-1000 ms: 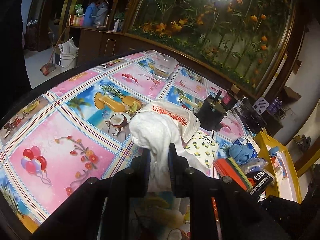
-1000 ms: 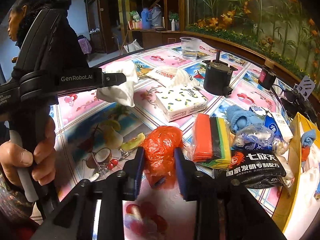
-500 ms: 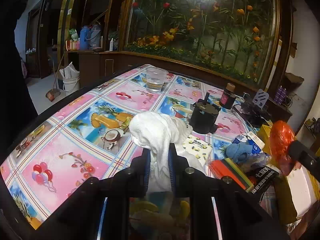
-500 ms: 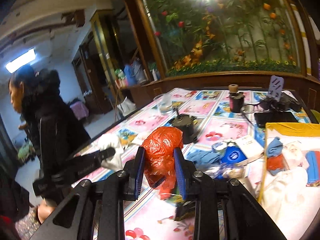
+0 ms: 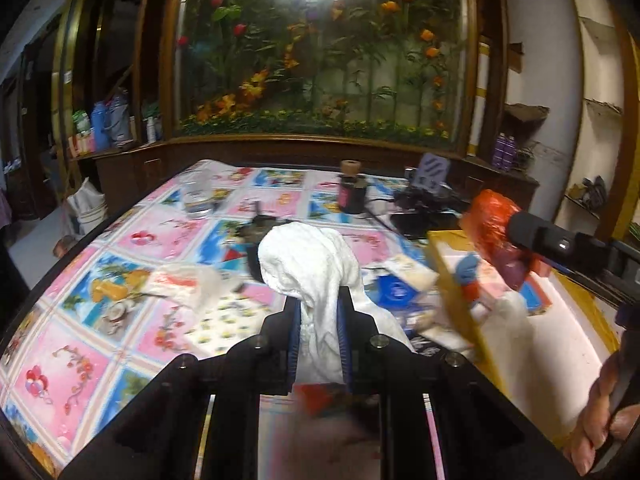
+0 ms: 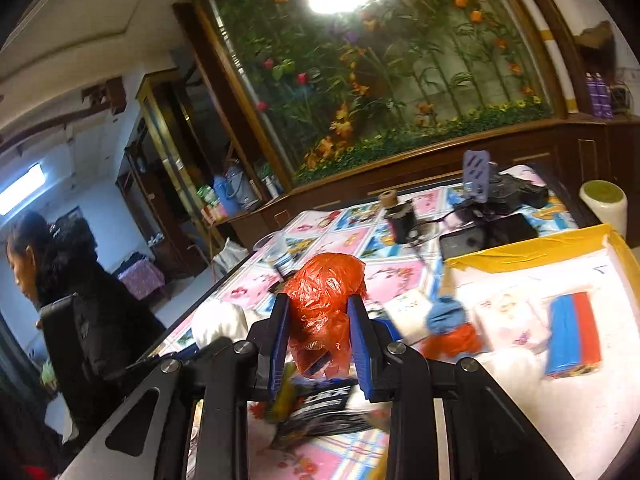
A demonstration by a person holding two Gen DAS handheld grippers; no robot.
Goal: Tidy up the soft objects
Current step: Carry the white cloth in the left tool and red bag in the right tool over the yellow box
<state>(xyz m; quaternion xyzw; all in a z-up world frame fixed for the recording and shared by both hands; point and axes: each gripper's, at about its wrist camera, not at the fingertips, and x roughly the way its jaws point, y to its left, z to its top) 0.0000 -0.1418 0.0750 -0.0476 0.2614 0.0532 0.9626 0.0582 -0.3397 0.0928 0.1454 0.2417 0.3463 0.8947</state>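
- Left gripper [image 5: 318, 312]: jaws closed tight on a white cloth [image 5: 308, 264]; the cloth's long axis runs along the fingers, its bunched head bulging out past the fingertips and pointing forward and slightly up, a loose tail hanging back between the fingers and off to the gripper's right side
- Right gripper [image 6: 320, 338]: jaws narrow and clamped on a crumpled orange plastic bag [image 6: 326, 300]; the bag stands roughly upright between the blue pads [image 6: 362, 346], long axis running up from the pads, rounded top pointing up beyond the fingertips, ragged lower end hanging below the grip
- In the left wrist view the right gripper enters from the right side, the orange bag at its tip held above the near wall of the yellow box [image 5: 452, 276]
- Yellow box, ahead and to the right of both grippers: white floor carrying a blue-and-red folded pack [image 6: 574, 332] whose long axis points away from the right gripper, a pale printed packet [image 6: 506, 318], a blue soft item [image 6: 446, 314] and an orange soft item [image 6: 454, 340]
- Table [image 5: 80, 340] with a fruit-and-flower print cover, below and ahead of both grippers: a clear cup [image 5: 197, 198] far ahead on the left, a dark jar with a cork lid [image 5: 352, 192] far ahead, a white printed plastic bag [image 5: 182, 284] lying to the left of the left gripper
- A hand [image 5: 604, 420] grips the right gripper's handle at the lower right edge of the left wrist view
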